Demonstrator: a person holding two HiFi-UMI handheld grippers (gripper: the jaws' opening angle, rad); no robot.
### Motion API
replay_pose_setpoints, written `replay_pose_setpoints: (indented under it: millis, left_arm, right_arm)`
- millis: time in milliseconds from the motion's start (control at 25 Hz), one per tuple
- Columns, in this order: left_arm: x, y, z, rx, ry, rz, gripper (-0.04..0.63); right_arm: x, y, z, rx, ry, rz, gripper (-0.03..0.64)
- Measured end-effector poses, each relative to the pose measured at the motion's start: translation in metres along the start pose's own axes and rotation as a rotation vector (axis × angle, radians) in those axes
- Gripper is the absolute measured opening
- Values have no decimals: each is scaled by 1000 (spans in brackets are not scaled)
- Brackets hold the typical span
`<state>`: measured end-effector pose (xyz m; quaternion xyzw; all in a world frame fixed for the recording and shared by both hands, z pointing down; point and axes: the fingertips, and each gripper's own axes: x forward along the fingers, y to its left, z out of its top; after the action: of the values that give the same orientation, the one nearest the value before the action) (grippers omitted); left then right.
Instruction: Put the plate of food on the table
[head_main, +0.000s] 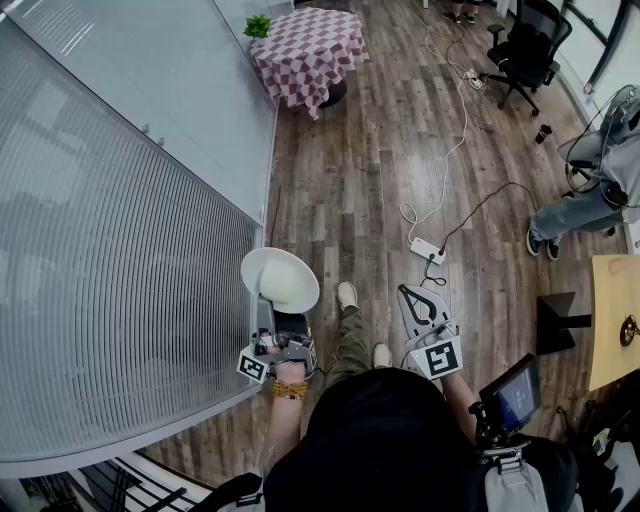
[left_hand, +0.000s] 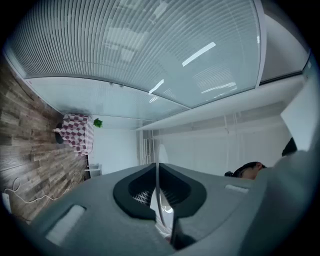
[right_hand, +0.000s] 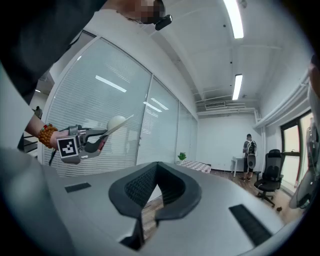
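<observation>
I cannot make out any food on the plate: from the head view I see only its white face, and in the left gripper view it is just a thin edge. My body hides the floor under me. I count two grippers, one plate, one checkered table, one office chair, one power strip. The left gripper is closed on the plate's rim and holds it in the air, well apart from the table at the far end of the room. The right gripper has its jaws together with nothing between them. The glass wall stands just beside the plate on the left. The wooden floor up to the table is open, while cables lie more to the right.
</observation>
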<state>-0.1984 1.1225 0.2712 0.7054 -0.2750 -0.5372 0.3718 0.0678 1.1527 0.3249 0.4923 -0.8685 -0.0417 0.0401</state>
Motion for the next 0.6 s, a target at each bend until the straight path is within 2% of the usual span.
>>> replay_pose_setpoints:
  millis: [200, 320, 440, 600]
  left_arm:
    - [39, 25, 20, -19, 9, -18, 14]
    - [59, 46, 34, -40, -6, -10, 14]
    - [83, 68, 53, -58, -11, -3, 14]
    - [119, 99, 78, -68, -4, 25, 14]
  right_arm:
    - [44, -2, 1, -15, 24, 34, 9]
    - [78, -11, 5, 22, 8, 42, 9]
    - [120, -12, 14, 82, -16, 116, 11]
    - [175, -15, 21, 52, 11, 172, 11]
